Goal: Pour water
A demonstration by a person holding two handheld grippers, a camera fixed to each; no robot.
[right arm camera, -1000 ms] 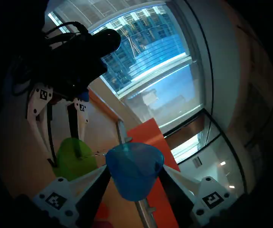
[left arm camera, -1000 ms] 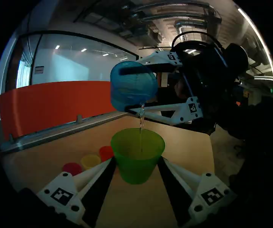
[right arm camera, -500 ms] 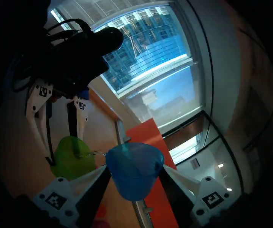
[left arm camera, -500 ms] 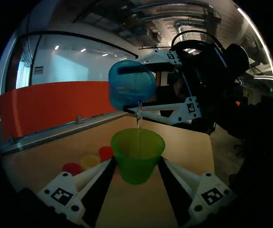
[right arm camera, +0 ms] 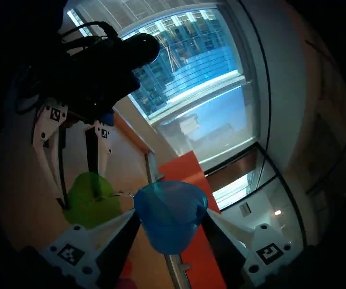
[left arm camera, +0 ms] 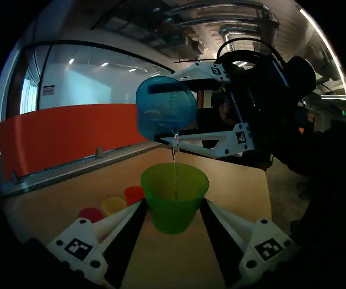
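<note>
Blue cup (left arm camera: 165, 111) tipped in right gripper (right arm camera: 170, 215) above green cup (left arm camera: 175, 200) in left gripper (left arm camera: 173, 206)

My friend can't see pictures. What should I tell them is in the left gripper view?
A tilted blue cup, held by the right gripper, pours a thin stream of water into a green cup gripped by the left gripper. Small red and yellow cups sit on the wooden table at the left, before an orange wall.
</note>
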